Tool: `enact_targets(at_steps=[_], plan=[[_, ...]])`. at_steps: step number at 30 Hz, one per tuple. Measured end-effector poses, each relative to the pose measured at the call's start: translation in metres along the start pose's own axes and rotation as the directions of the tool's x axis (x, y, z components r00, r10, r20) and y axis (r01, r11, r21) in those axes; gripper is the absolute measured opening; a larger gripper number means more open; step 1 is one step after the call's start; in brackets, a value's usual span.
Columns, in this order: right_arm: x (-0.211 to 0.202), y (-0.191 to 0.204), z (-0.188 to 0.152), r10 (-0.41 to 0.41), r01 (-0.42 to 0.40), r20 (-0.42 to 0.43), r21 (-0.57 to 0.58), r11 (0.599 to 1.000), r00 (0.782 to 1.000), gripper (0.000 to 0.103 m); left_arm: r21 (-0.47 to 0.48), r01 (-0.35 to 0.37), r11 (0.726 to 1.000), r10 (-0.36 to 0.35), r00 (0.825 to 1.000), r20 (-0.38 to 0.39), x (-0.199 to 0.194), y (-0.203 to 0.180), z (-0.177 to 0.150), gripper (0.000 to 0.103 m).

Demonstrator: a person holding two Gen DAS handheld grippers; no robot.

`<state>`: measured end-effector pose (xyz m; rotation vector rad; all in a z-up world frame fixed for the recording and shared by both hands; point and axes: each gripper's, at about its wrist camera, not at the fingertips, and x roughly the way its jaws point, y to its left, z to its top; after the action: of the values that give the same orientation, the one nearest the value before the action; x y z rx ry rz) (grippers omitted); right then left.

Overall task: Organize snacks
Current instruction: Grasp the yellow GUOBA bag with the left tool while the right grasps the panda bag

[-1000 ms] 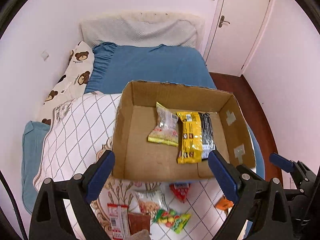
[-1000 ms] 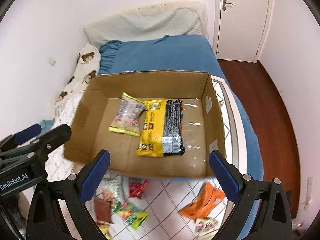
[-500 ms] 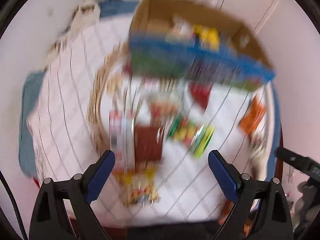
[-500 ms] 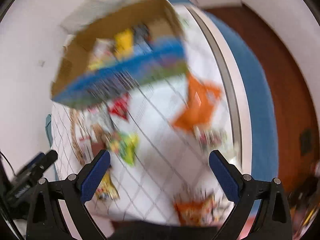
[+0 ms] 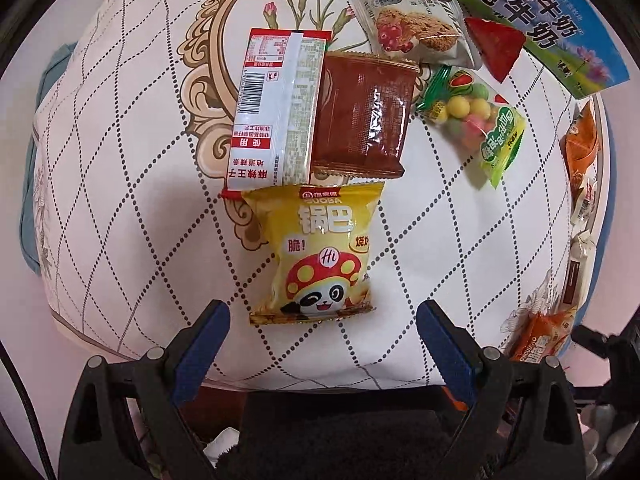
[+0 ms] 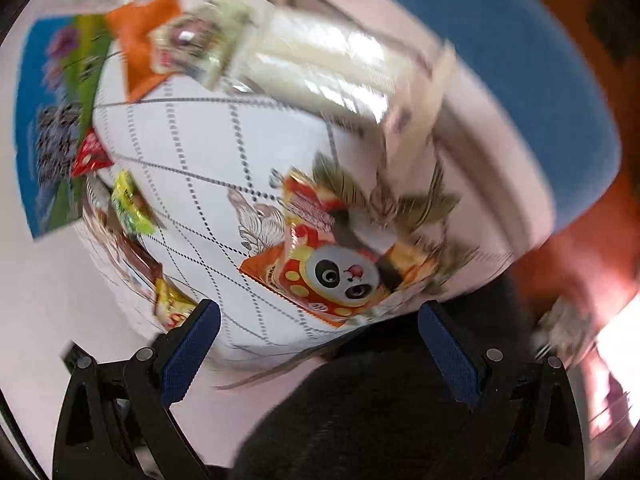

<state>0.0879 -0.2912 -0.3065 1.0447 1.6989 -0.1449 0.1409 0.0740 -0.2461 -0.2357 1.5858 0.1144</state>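
Beside the yellow packet [image 5: 320,256], a brown packet [image 5: 362,114] touches it

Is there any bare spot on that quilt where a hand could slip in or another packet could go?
Yes. Bare quilt lies left of the yellow panda bag, and another patch to its right, below the green candy bag. It is crowded higher up, where the white-and-red packet, brown packet and cookie packet overlap or touch.
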Motion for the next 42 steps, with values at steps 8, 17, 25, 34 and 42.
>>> enact_targets(at_steps=[8, 17, 25, 34, 42], plan=[[0.026, 0.067, 0.0, -0.22, 0.269, 0.185, -0.305, 0.914, 0.958, 0.063, -0.011, -0.003, 1.0, 0.003, 1.0, -0.013, 0.016, 0.006, 0.003, 0.096], [0.054, 0.134, -0.03, -0.331, 0.453, 0.309, -0.6, 0.66, 0.892, 0.08, 0.04, -0.035, 0.999, 0.036, 0.999, -0.015, 0.047, -0.015, 0.013, 0.071], [0.04, 0.11, -0.039, -0.298, 0.417, 0.295, -0.557, 0.718, 0.908, 0.077, 0.06, 0.004, 0.998, -0.003, 1.0, -0.018, 0.053, -0.043, -0.006, 0.054], [0.058, 0.114, -0.046, -0.297, 0.422, 0.301, -0.609, 0.671, 0.906, 0.058, 0.118, -0.007, 0.993, 0.014, 0.998, -0.058, 0.08, -0.084, -0.017, 0.056], [0.067, 0.124, -0.033, -0.286, 0.398, 0.279, -0.581, 0.709, 0.917, 0.059, 0.11, -0.006, 0.994, 0.01, 1.0, -0.029, 0.07, -0.097, -0.026, 0.05]])
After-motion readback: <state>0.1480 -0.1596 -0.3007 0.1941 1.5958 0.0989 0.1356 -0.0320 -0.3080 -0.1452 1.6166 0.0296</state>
